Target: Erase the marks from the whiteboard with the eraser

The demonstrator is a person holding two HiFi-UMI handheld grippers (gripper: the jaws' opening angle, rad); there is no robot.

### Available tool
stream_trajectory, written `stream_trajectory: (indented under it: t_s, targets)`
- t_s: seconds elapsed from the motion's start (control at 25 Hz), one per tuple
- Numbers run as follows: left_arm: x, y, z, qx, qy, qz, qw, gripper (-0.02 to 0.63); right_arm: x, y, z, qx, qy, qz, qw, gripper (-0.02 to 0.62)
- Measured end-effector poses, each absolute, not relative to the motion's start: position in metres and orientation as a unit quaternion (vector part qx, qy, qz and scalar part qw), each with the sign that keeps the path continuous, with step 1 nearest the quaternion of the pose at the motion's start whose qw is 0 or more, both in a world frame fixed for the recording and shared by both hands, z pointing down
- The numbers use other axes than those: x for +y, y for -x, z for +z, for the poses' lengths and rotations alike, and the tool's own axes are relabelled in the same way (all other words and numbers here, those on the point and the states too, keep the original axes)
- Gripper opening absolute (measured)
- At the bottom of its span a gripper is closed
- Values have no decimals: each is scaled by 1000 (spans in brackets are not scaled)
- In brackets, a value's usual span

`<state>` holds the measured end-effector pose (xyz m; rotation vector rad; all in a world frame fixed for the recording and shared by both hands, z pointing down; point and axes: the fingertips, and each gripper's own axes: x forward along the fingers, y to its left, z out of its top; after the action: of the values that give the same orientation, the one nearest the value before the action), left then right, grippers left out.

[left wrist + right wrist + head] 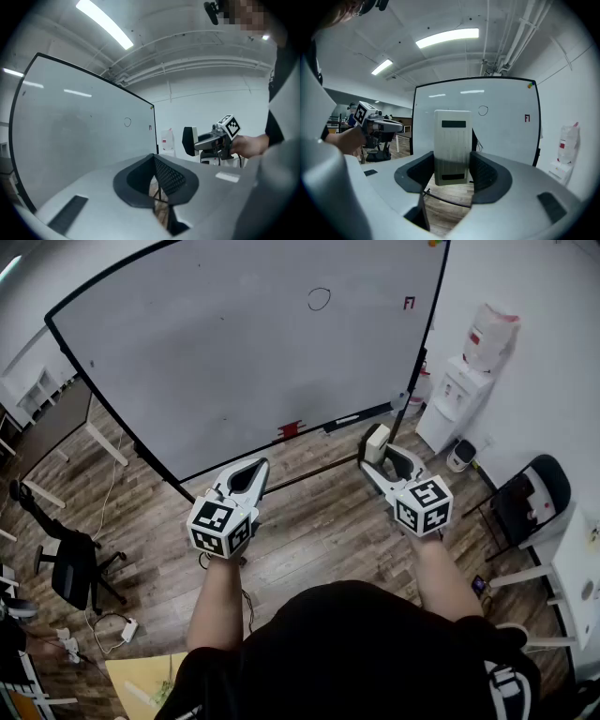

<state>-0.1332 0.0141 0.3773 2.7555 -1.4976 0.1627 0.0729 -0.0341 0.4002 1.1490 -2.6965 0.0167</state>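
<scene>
Clamping one eraser — right claw, two marks

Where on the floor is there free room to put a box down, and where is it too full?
Free: the wood floor just in front of the whiteboard. Crowded: the left side, with the office chair and power strip; the right side, with the water dispenser and black chair.
</scene>
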Motion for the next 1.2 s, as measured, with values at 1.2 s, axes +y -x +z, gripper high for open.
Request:
stream_trajectory:
  t_s: [1.2]
  targets:
    - [25, 150, 383, -479, -876, 49, 22, 11, -24, -67, 395, -910, -402, 19, 99, 232]
